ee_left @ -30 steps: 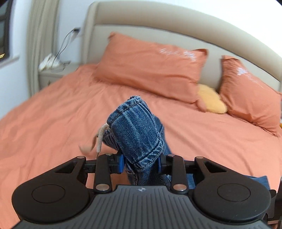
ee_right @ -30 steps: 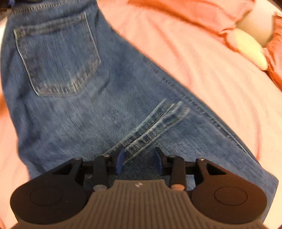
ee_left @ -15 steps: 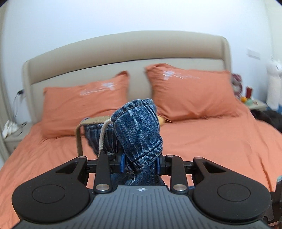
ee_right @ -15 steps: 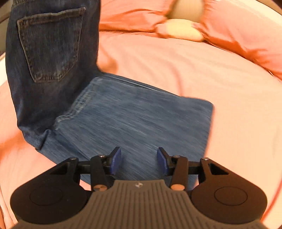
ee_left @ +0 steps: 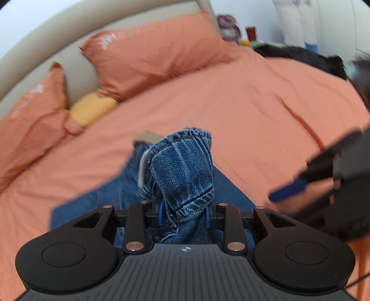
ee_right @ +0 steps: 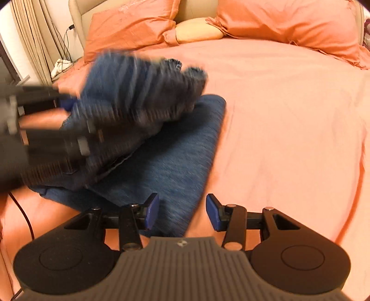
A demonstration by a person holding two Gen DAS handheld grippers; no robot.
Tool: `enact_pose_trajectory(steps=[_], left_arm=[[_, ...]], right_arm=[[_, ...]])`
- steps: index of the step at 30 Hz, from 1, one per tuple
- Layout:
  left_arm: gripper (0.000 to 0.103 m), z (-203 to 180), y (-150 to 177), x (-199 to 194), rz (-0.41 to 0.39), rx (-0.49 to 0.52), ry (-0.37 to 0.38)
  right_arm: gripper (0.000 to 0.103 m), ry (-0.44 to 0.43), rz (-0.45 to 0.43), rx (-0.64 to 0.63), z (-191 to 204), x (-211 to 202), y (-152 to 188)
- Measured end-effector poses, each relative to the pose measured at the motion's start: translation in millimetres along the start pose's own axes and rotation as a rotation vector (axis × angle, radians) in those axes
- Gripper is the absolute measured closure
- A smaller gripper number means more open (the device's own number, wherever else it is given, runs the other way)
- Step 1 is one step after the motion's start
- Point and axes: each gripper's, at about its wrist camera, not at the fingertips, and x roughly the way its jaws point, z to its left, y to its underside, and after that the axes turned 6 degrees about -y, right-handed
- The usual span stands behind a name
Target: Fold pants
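Observation:
Blue jeans lie on the orange bed [ee_left: 266,104]. My left gripper [ee_left: 185,209] is shut on a bunched end of the jeans [ee_left: 185,166], held above the flat folded part [ee_left: 92,203]. In the right wrist view that bunch [ee_right: 138,92] is blurred and hangs over the flat denim [ee_right: 180,148]; the left gripper [ee_right: 67,104] comes in from the left. My right gripper [ee_right: 182,213] is open above the near edge of the flat denim, its pads pressing on nothing. One of its blue fingertips [ee_left: 289,192] shows at the right of the left wrist view.
Two orange pillows [ee_right: 289,20] and a yellow cushion [ee_right: 196,30] lean on the beige headboard [ee_left: 69,53]. A dark heap of clothing [ee_left: 300,55] lies at the bed's far right side. A nightstand with cables [ee_right: 60,64] and a curtain [ee_right: 30,34] stand at the left.
The left gripper has swung across and down with the bunched denim, bringing it over the flat part. The right gripper has drawn back to the denim's near edge, jaws apart.

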Motion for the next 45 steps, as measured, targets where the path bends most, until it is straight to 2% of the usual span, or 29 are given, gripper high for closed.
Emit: enact_pose_trajectory(steps=[5, 7, 9, 11, 15, 18, 24, 30, 33, 35, 36, 37, 40, 42, 45], left_arm=[[0.047, 5.1, 6.6, 4.3, 0.064, -0.034, 0.144], [0.029, 19.9, 6.8, 2.3, 0.076, -0.093, 0.24], [0.028, 32.5, 8.0, -3.5, 0.088, -0.151, 0.316], [0.028, 48.8, 11.2, -15.3, 0.077, -0.173, 0.344], [0.028, 77.3, 27.7, -35.4, 0.079, -0.142, 0.284], [0.028, 99.1, 49.7, -42.9, 0.101, -0.102, 0.202], [0.028, 132.7, 103.5, -52.8, 0.166, -0.058, 0.096], [0.027, 158.2, 142.1, -49.2, 0.219, -0.118, 0.094], [0.027, 164.4, 151.3, -41.9, 0.23, -0.156, 0.12], [0.027, 166.1, 155.3, -36.3, 0.24, -0.174, 0.126], [0.028, 166.4, 156.0, -34.4, 0.243, -0.177, 0.132], [0.035, 166.4, 155.8, -33.6, 0.239, -0.175, 0.134], [0.049, 166.3, 155.4, -32.2, 0.228, -0.167, 0.131], [0.053, 167.6, 155.8, -32.5, 0.224, -0.172, 0.129], [0.069, 175.2, 158.6, -35.5, 0.219, -0.205, 0.115]], right_arm=[[0.061, 0.027, 0.034, -0.038, -3.3, -3.4, 9.3], [0.061, 0.051, 0.048, -0.069, -0.2, -6.2, 11.0], [0.061, 0.059, 0.059, -0.09, 3.6, -12.0, 11.6], [0.061, 0.065, 0.063, -0.102, 8.1, -19.1, 10.0], [0.061, 0.028, 0.047, -0.067, 19.9, -40.2, -0.4], [0.061, 0.003, 0.013, -0.05, 31.2, -49.9, -18.1], [0.066, 0.013, -0.017, -0.01, 44.9, -36.8, -72.3], [0.067, 0.057, 0.068, 0.062, 40.6, -2.5, -109.9], [0.069, 0.056, 0.166, 0.12, 33.5, 19.1, -112.3], [0.071, 0.067, 0.192, 0.165, 29.3, 28.4, -110.0], [0.076, 0.072, 0.195, 0.166, 29.1, 28.3, -109.5], [0.094, 0.07, 0.196, 0.145, 32.6, 25.1, -109.8], [0.095, 0.061, 0.171, 0.037, 57.5, 4.0, -122.1], [0.096, 0.023, 0.116, -0.05, 79.0, -22.1, -128.8], [0.096, -0.008, 0.059, -0.11, 92.3, -56.4, -131.1]])
